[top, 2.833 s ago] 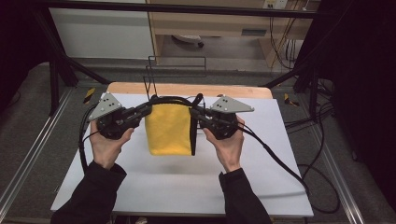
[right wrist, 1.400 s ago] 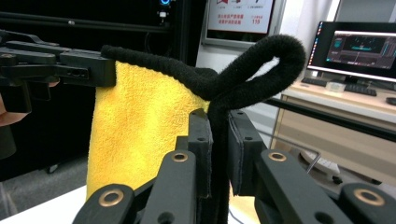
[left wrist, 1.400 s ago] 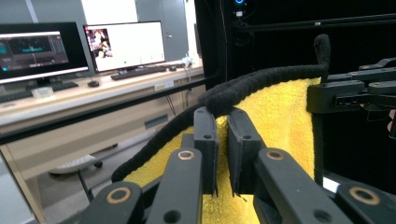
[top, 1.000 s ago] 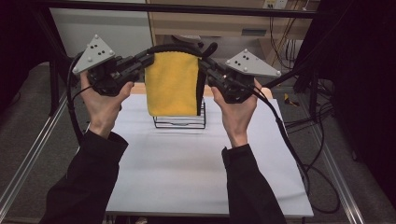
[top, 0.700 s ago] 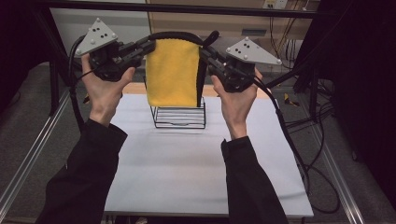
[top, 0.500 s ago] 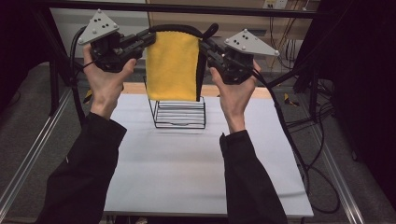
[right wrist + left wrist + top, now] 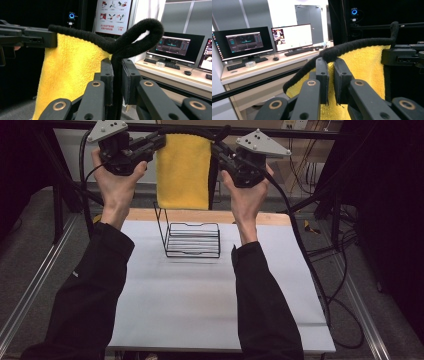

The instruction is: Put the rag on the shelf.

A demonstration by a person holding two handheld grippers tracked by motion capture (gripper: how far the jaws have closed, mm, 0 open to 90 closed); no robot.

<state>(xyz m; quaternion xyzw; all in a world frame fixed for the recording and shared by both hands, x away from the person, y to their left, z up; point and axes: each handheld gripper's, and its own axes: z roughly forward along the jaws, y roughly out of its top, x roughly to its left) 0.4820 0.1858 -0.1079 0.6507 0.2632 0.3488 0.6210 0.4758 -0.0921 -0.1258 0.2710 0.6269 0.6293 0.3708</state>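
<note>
Both grippers, left (image 7: 156, 142) and right (image 7: 218, 151), clench the yellow towel (image 7: 183, 170) (black-edged) above the wire rack (image 7: 192, 239); draping remains

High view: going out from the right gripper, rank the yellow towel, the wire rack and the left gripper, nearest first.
1. Yellow towel: held at its black edge in the jaws of the right gripper, hanging just to their left.
2. Left gripper: across the towel, holding its other top corner.
3. Wire rack: well below, standing on the white table.
</note>
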